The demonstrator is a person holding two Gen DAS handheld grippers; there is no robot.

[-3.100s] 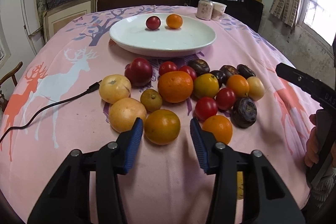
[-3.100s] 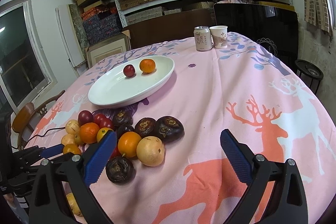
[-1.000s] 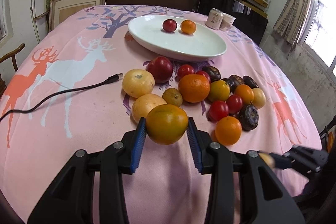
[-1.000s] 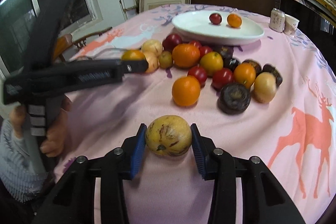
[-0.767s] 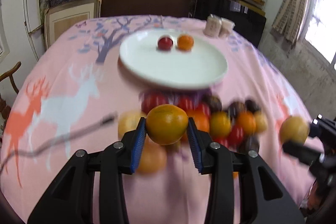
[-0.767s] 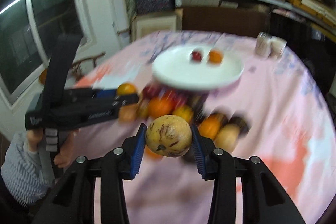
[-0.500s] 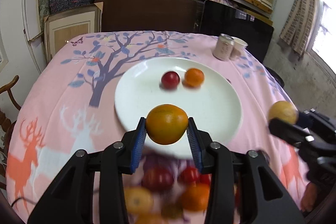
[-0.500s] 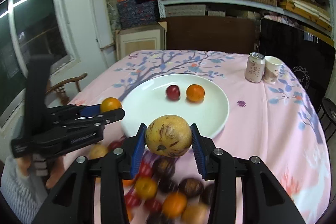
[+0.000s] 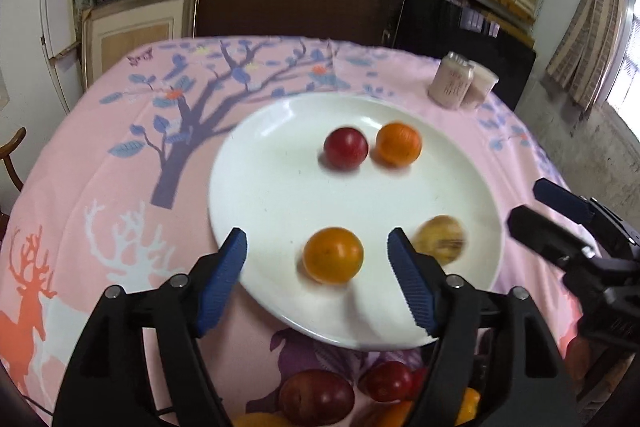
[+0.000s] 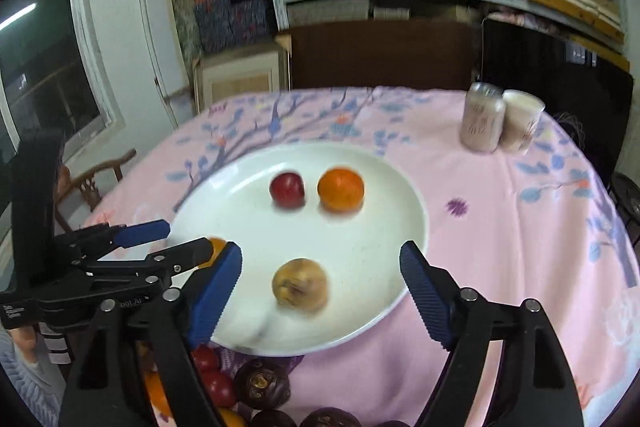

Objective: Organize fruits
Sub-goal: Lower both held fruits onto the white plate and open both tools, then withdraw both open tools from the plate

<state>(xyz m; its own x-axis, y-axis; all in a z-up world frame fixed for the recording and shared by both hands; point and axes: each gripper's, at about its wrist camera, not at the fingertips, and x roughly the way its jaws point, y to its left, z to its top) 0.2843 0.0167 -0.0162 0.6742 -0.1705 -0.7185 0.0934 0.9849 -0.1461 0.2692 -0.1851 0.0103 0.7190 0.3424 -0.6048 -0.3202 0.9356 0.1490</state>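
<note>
Resting on the white plate [image 9: 256, 187] are 4 fruits: a glossy dark-red plum [image 9: 345, 148] just beside a bright orange tangerine [image 9: 399, 143] at the far side, and nearer, a smooth yellow-orange citrus [image 9: 333, 255] and a blurred tan, speckled round fruit [image 10: 300, 285]. Both the left gripper [image 9: 318, 279] and the right gripper [image 10: 320, 291] are spread wide, holding nothing, each framing 1 near fruit. More fruits [image 10: 260, 383] lie on the pink tablecloth [image 10: 520, 227] below the plate's rim.
</note>
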